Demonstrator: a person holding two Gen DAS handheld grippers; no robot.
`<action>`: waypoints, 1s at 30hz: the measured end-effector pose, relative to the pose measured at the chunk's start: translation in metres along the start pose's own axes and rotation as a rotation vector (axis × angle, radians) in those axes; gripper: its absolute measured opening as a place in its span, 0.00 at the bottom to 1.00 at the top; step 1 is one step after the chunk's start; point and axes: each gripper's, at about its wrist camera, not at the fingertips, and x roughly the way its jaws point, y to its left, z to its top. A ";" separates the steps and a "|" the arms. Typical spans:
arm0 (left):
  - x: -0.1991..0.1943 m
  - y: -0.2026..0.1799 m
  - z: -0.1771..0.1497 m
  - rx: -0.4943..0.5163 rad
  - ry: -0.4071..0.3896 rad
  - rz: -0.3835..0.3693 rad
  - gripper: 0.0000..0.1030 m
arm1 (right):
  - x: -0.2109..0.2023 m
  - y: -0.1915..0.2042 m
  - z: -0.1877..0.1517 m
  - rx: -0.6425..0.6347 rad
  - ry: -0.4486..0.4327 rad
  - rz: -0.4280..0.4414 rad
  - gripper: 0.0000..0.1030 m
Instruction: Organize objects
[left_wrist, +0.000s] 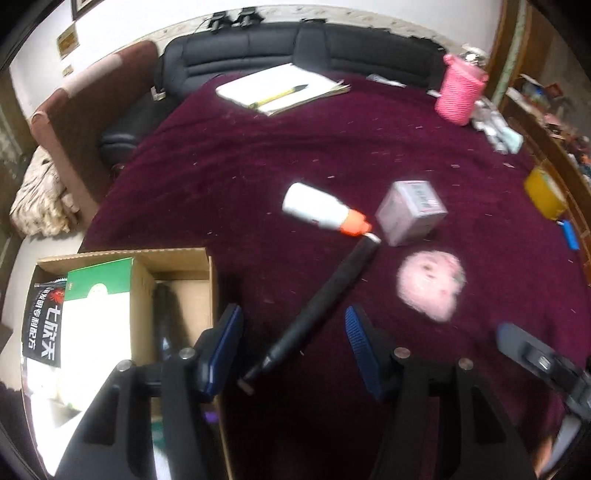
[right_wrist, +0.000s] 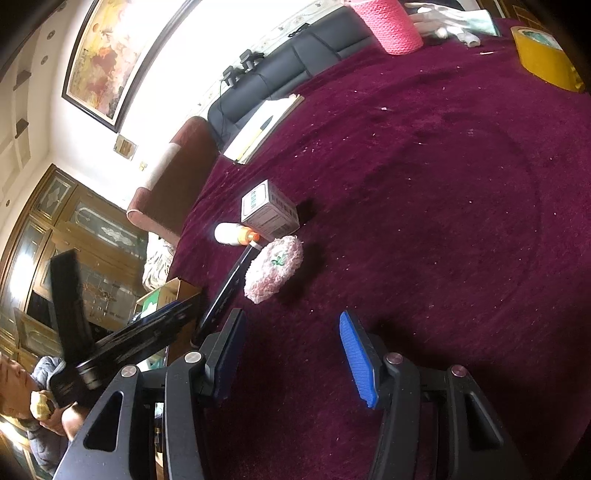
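- A slim black stick (left_wrist: 317, 310), matte with a silver tip, lies on the plush maroon tablecloth (left_wrist: 258, 155) at the centre of the left wrist view; its long axis runs diagonally from lower left to upper right, silver end pointing up right.
- That silver end touches the orange cap of a smooth white bottle (left_wrist: 321, 208), which lies on its side, cap towards the lower right.
- Just right of the cap sits a small pale cardboard cube box (left_wrist: 412, 212) with printed labels; below it lies a fuzzy pink round pad (left_wrist: 430, 290).
- The left gripper (left_wrist: 293, 349) hovers over the stick's lower end, its ribbed blue pads spread wide, touching nothing.
- An open corrugated cardboard box (left_wrist: 177, 258) at lower left holds a green-and-white carton (left_wrist: 98, 291), a black printed packet and a dark item in the shaded compartment.
- The right gripper (right_wrist: 291, 354) hangs over bare cloth, jaws apart and empty.
- Farther up: a white notepad (left_wrist: 280, 86) carrying a yellow pen, and a pink knitted basket (left_wrist: 460, 90) at upper right.
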 end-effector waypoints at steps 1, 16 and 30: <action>0.005 -0.001 0.001 -0.004 0.010 0.003 0.55 | 0.000 0.000 0.000 0.001 0.001 0.000 0.57; -0.027 -0.038 -0.095 0.003 0.006 -0.109 0.14 | -0.004 -0.006 0.004 0.009 -0.028 -0.026 0.61; -0.030 -0.038 -0.112 -0.016 -0.175 -0.108 0.14 | 0.037 0.013 0.026 0.077 0.037 -0.029 0.64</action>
